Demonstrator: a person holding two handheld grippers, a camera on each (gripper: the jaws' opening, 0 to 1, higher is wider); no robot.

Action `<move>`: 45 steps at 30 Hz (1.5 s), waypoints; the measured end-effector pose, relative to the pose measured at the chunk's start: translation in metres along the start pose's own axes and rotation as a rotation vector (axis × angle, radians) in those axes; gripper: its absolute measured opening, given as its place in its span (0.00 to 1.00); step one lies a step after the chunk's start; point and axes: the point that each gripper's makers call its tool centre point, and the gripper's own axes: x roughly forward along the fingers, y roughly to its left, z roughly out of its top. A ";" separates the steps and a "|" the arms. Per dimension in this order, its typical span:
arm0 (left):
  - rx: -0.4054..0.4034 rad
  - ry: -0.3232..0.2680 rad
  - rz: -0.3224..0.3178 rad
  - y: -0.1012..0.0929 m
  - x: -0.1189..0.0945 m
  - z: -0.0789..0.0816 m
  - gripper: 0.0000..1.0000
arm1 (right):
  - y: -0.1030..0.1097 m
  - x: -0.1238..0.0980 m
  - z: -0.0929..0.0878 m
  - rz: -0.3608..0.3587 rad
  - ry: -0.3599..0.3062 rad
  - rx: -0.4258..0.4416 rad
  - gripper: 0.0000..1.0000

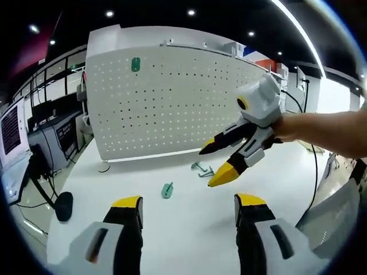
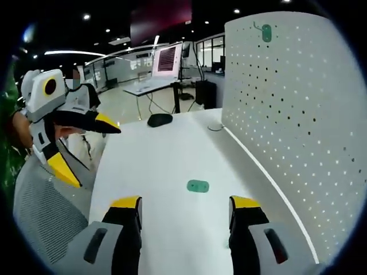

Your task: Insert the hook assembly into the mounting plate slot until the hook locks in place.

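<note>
We read this as the very start: nothing picked up yet, both claws empty. In the left gripper view our left claw (image 1: 188,207) hangs wide over the white desk (image 1: 172,229), with the green mounting plate (image 1: 167,189) lying flat just ahead between the jaws and the metal hooks (image 1: 202,169) a bit further on, near the foot of the white pegboard (image 1: 172,97). The right claw (image 1: 215,163) comes in from the right, jaws spread, tips hovering just above the hooks, not touching as far as we can tell. A second green plate (image 1: 136,64) is already mounted high on the pegboard. In the right gripper view the right claw (image 2: 184,207) is wide too, the green plate (image 2: 198,185) ahead on the desk, the left claw (image 2: 86,152) at left, open. Next move, we judge: drop the right claw onto one hook and close, left claw takes the plate, keep both parts in view.
</note>
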 end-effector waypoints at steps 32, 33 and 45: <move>-0.042 0.023 0.015 0.004 0.004 -0.011 0.63 | -0.008 0.057 -0.007 0.111 0.102 -0.194 0.35; -0.041 0.022 0.015 0.004 0.004 -0.011 0.63 | -0.008 0.058 -0.007 0.112 0.101 -0.197 0.35; -0.045 0.041 0.017 0.005 0.005 -0.015 0.61 | -0.012 0.069 -0.007 0.135 0.080 -0.301 0.19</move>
